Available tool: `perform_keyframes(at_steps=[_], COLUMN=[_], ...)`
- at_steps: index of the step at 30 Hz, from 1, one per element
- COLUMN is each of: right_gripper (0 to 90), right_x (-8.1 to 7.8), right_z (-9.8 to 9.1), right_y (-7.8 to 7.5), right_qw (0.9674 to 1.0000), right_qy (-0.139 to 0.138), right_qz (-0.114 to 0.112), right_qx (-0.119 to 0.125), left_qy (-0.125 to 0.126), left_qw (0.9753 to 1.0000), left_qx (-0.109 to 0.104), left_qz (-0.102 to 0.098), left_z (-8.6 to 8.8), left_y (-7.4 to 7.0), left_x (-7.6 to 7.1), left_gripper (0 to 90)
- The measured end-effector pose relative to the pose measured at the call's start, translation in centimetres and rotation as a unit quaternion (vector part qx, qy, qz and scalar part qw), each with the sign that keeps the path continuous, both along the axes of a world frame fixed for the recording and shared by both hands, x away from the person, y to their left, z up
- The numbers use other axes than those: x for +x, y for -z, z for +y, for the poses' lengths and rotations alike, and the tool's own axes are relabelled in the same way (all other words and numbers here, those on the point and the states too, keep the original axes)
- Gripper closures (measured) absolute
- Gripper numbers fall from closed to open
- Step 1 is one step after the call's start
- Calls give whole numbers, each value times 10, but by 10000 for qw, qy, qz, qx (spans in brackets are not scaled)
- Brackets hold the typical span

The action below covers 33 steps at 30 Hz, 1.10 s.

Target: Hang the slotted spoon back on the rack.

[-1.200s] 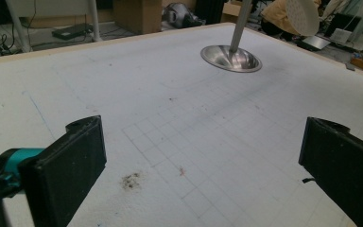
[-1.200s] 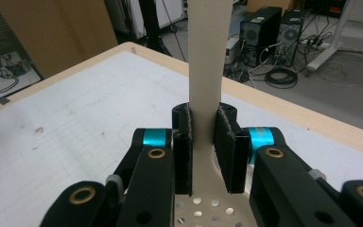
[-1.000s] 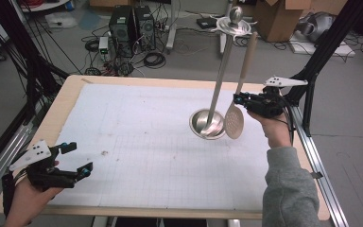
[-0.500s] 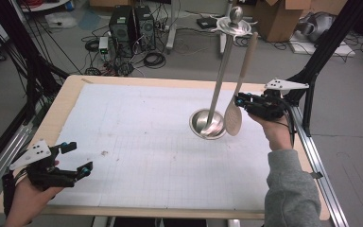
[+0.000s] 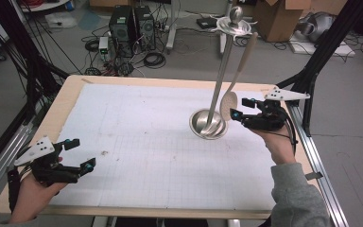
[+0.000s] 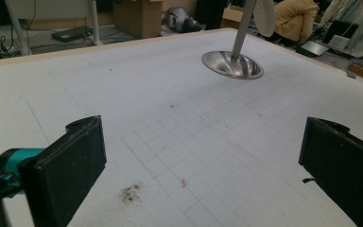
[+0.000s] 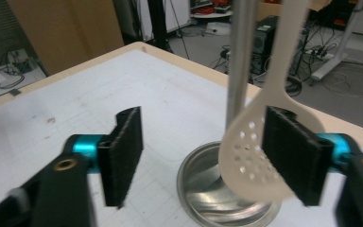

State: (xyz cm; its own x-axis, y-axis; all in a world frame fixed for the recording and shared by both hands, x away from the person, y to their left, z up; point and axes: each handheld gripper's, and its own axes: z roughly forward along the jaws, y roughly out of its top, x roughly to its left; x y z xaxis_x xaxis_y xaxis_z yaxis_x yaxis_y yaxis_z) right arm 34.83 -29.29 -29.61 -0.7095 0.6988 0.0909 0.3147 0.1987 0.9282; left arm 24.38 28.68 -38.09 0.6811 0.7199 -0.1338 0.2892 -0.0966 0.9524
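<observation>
Near the right edge of the tabletop (image 5: 123,94) a slotted spoon (image 5: 229,104) hangs by its handle from the top of a metal utensil stand (image 5: 209,124), its pale bowl just above the stand's round base. The right gripper (image 5: 238,108) sits beside that bowl; its jaws have just been opening. The right gripper view adds what the high view cannot: the perforated bowl (image 7: 255,156) lies between the spread pads, close against the right one, perhaps still brushing it, though blur leaves that unsure. The left gripper (image 5: 81,153) hovers at the near left corner with its jaws wide apart and nothing between them; its own view shows a dark smudge (image 6: 130,192) on the white gridded mat (image 6: 194,118). The room beyond holds computer towers (image 5: 128,26), coiled cables (image 5: 153,59) and cardboard boxes (image 5: 276,19) on a grey floor.
</observation>
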Motion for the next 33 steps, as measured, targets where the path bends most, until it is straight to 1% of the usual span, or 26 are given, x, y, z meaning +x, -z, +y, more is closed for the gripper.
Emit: perform_keyframes(at_steps=[1, 2, 3, 4, 5, 7, 9, 12, 13, 14, 18, 20, 23, 24, 26, 27, 30, 31, 33], right_gripper=[194, 194, 174, 158, 149, 146, 140, 139, 139, 139, 128, 121, 118, 118, 118, 118, 118, 118, 120], right_x=[-4, -4, -6, -8, -10, -14, -18, -22, -26, -26, -32, -36, -42, -45, -49, -53, -56, -58, -60], right_z=[3, 3, 5, 6, 7, 7, 7, 5, 4, 4, 4, 4, 5, 5, 4, 1, -2, -6, -10], right_y=[2, 2, 4, 5, 6, 10, 15, 21, 26, 26, 35, 39, 44, 46, 48, 50, 53, 57, 61], right_qw=[9999, 9999, 9999, 9999, 9998, 9997, 9995, 9994, 9993, 9993, 9995, 9994, 9995, 9994, 9993, 9994, 9993, 9993, 9991], right_qy=[-104, -104, -138, -162, -192, -219, -254, -233, -217, -217, -199, -236, -264, -265, -267, -248, -232, -181, -186], right_qz=[-8, -8, -38, -22, -86, -113, -135, -143, -113, -113, -149, -166, -167, -214, -247, -243, -246, -264, -284], right_qx=[12, 12, 27, 52, 40, 69, 157, 222, 280, 280, 199, 171, 34, 9, 31, 97, 152, 198, 234], left_qy=[5, 5, -6, -18, -27, -44, -47, -29, -36, -38, -57, -76, -83, -86, -76, -68, -54, -36, -52], left_qw=[10000, 10000, 10000, 10000, 10000, 9999, 9999, 9999, 9999, 9998, 9998, 9998, 9998, 9997, 9998, 9998, 9998, 9998, 9999], left_qx=[-4, -4, -44, -40, -47, -81, -83, -95, -102, -105, -84, -81, -77, -88, -86, -76, -74, -55, -62], left_qz=[-6, -6, -2, -19, -22, -41, -53, -100, -125, -134, -159, -172, -191, -192, -186, -184, -173, -160, -152], left_z=[1, 1, 1, 1, 2, 1, 1, 0, 0, -1, 0, 0, -1, -1, -2, -2, -4, -4, -5], left_y=[0, 0, 0, 0, 1, 1, 2, 1, 0, 0, 1, 1, 1, 2, 2, 2, 4, 4, 5], left_x=[1, 1, 2, 2, 3, 4, 4, 4, 3, 3, 2, 2, 2, 2, 2, 3, 4, 5, 5], left_gripper=[19, 19, 19, 19, 19, 19, 19, 19, 19, 19, 19, 19, 19, 19, 19, 19, 19, 19, 19])
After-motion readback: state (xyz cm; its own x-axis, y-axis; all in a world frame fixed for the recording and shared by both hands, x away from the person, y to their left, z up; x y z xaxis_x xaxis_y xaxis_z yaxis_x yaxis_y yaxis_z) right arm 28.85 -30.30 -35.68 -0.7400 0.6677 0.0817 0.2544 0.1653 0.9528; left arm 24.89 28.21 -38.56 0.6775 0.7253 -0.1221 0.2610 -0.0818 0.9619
